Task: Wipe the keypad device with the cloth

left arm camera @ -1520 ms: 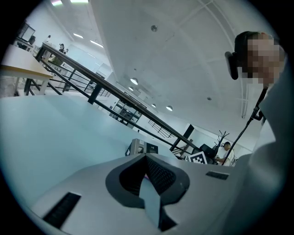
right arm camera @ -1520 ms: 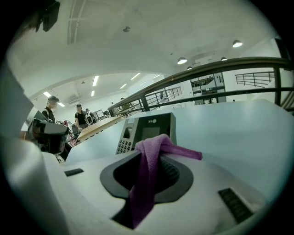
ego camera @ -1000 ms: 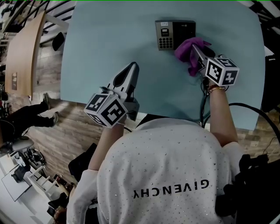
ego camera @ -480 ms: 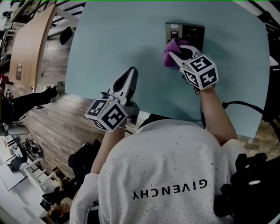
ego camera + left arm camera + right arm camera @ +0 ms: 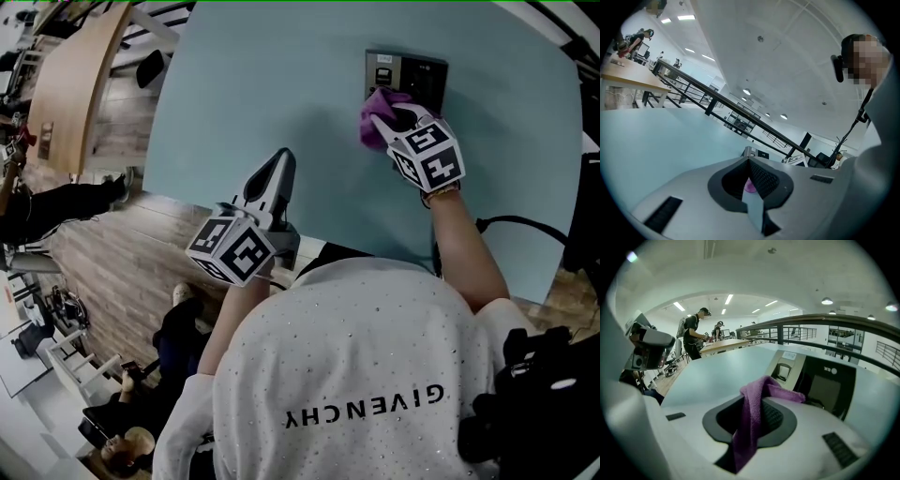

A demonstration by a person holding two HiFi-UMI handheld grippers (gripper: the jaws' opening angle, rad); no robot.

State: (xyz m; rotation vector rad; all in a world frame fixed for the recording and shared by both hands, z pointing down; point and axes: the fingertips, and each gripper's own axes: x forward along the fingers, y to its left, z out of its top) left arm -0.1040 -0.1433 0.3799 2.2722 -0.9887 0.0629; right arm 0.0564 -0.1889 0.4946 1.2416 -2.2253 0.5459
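Your right tool [image 5: 385, 120] clamps the cloth [image 5: 373, 133] at the keypad device [image 5: 417, 71]. Pushing hard could slide it, because your closed, empty left tool [image 5: 279, 161] isn't bracing it.

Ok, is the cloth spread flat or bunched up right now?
Bunched: the cloth is a crumpled wad pinched in the shut right claw, over the lower left corner of the keypad device.

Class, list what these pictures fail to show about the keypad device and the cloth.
- Keypad device keys: head view, covered by cloth and right hand-held gripper.
- Cloth-to-device contact: right gripper view, hidden behind the gripper's own body.
- Label print on the device: too small, both views.
- Device in left gripper view: tiny, lower part behind left hand-held gripper.
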